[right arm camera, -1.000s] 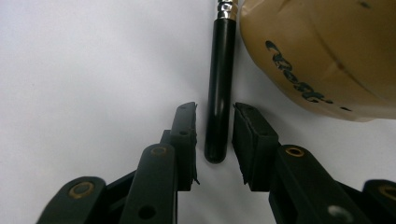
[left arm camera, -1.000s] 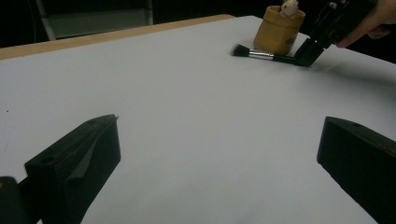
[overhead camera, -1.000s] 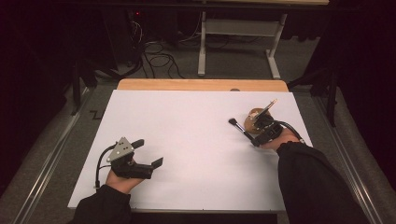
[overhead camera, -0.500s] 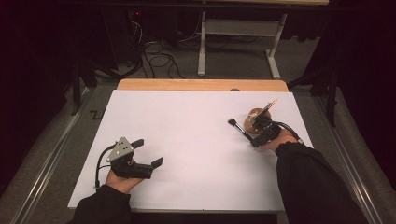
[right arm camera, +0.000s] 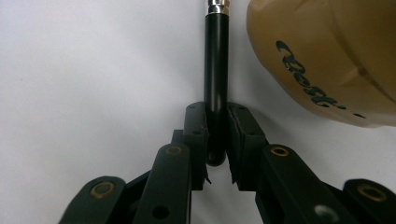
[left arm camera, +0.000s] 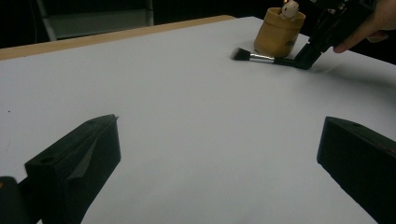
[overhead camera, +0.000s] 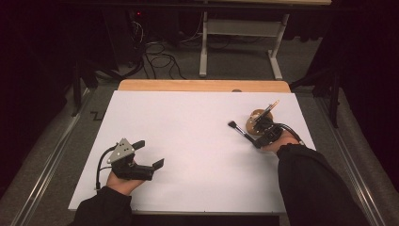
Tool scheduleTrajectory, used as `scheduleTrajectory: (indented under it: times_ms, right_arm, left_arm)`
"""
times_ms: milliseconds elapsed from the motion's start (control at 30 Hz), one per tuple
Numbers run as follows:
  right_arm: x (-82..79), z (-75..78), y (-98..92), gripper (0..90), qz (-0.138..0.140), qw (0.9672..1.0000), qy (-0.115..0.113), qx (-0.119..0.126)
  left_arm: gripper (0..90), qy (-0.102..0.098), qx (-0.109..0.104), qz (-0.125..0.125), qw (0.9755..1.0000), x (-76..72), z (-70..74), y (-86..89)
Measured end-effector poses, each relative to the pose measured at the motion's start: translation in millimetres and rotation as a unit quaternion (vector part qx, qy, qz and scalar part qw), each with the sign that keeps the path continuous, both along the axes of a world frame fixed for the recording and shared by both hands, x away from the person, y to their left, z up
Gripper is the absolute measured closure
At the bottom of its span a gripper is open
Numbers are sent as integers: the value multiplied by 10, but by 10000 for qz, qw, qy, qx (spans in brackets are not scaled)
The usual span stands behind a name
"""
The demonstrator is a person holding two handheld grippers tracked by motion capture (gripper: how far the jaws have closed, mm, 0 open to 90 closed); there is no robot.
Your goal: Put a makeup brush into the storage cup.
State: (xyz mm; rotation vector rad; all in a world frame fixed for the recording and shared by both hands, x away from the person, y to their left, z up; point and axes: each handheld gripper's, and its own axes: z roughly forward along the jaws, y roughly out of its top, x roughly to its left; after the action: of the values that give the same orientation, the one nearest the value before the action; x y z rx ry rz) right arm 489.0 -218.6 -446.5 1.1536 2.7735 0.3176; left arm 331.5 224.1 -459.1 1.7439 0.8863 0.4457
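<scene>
High view: a white counter (overhead camera: pixel 188 141) with a wooden strip along its far edge. The right claw (overhead camera: pixel 258 141), at about 3 o'clock on the counter, grips the black handle of a makeup brush (overhead camera: pixel 241 132). The brush lies flat on the counter, its dark bristle head pointing toward 10 o'clock from the claw. Just beyond the claw, at about 1 o'clock from it, stands a tan wooden cup (overhead camera: pixel 254 120) with a thin stick rising out of it toward 1 o'clock.

Right gripper view: the two black jaws have just been closing and now press on the rounded butt end of the brush handle (right arm camera: pixel 215 93), one pad (right arm camera: pixel 195 135) on each side. The handle runs straight toward 12 o'clock, where its silver ferrule begins at the frame edge. The cup (right arm camera: pixel 327 56) stands just beside the handle at 2 o'clock and bears dark lettering on its wall.

Left gripper view: the left claw (left arm camera: pixel 219 154) stands wide apart, with bare counter between the jaws. The brush (left arm camera: pixel 261 57) shows far off at 1 o'clock, its bristles pointing to 9 o'clock, with the cup (left arm camera: pixel 278 32) just behind it.

In the high view the left claw (overhead camera: pixel 150 153) sits at about 7 o'clock on the counter, well apart from the brush, jaws pointing toward 3 o'clock.
</scene>
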Motion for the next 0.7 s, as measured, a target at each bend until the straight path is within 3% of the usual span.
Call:
scheduleTrajectory:
  times_ms: [567,667,700]
  right_arm:
    - [-29,17,31,808,-153,9998,-43,-74]
    - [-23,29,10,808,-110,9998,-139,-97]
    - [-36,44,12,808,-221,9997,-110,-66]
  left_arm:
    - [2,4,-10,7,10000,1,1,7]
    - [2,0,-24,14,10000,1,2,10]
    - [2,4,-19,12,10000,3,1,12]
